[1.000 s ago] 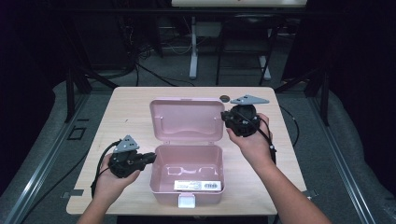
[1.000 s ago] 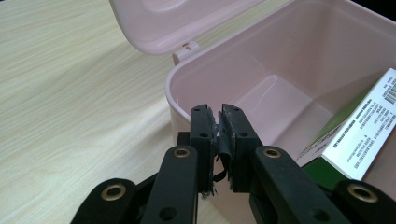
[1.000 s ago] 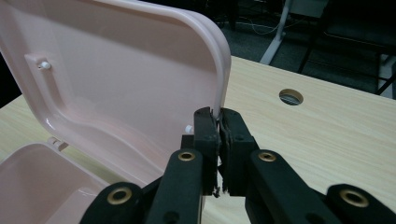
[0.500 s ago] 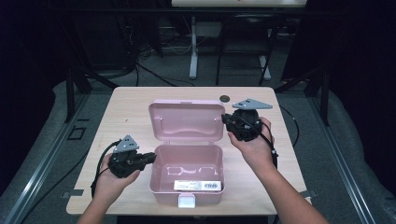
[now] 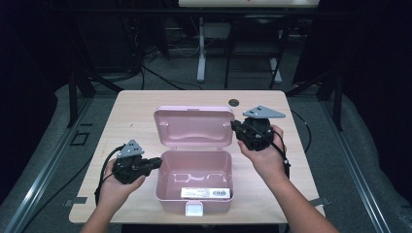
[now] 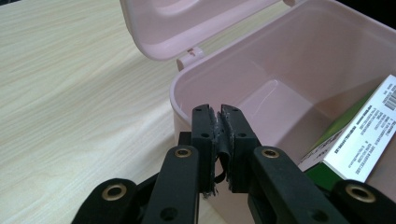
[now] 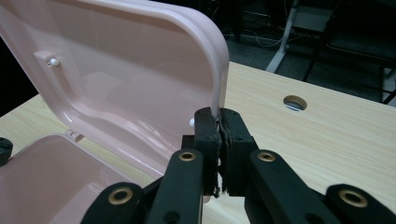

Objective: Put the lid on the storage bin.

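A pink plastic box [image 5: 167,191] stands open in the middle of the table, its lid [image 5: 194,128] raised and leaning back. My left gripper [image 5: 156,163] is shut on the box's left wall, seen close up in the left gripper view [image 6: 219,125] with the rim [image 6: 173,95] running into the jaws. My right gripper [image 5: 236,127] is shut on the lid's right edge; the right gripper view shows that edge [image 7: 220,70] entering its jaws [image 7: 219,123]. A green and white carton with a barcode [image 6: 364,135] lies inside the box.
The light wooden table [image 5: 126,116] has bare surface left and right of the box. A round cable hole [image 5: 234,102] sits behind the lid, also seen as the hole [image 7: 294,102] past my right jaws. Beyond the table are dark floor, cables and stand legs.
My right gripper has shifted slightly toward the near side with the lid's edge in it. The left gripper and the box body have not moved.
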A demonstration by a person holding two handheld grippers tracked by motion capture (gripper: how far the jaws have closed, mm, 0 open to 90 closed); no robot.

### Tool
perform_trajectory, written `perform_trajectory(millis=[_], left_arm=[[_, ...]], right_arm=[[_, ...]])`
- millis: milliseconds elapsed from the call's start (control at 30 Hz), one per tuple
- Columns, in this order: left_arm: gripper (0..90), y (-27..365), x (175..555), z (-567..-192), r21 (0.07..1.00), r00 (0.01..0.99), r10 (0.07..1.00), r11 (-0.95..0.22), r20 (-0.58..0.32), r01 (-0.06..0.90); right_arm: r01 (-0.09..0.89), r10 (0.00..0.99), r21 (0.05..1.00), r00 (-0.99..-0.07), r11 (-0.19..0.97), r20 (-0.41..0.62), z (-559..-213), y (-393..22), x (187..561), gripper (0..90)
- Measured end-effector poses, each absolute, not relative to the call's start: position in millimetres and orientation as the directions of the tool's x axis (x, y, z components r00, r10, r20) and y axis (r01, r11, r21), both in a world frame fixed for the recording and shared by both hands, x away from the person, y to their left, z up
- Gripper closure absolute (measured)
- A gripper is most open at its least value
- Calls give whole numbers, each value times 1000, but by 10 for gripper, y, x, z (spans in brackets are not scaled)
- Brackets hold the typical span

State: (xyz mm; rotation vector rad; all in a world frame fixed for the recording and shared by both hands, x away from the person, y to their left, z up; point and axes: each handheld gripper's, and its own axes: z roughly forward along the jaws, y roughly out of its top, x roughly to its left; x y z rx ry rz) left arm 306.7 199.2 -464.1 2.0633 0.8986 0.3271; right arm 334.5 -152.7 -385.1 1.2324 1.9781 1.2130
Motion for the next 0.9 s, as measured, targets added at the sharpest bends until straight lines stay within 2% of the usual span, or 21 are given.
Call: perform_trajectory(millis=[900], left_arm=[[770,2135,2990,-4219,864,675,736,-304,-54,402]], right_arm=[[401,882,897,-471,184,30,-3887,-1541,3164,866]])
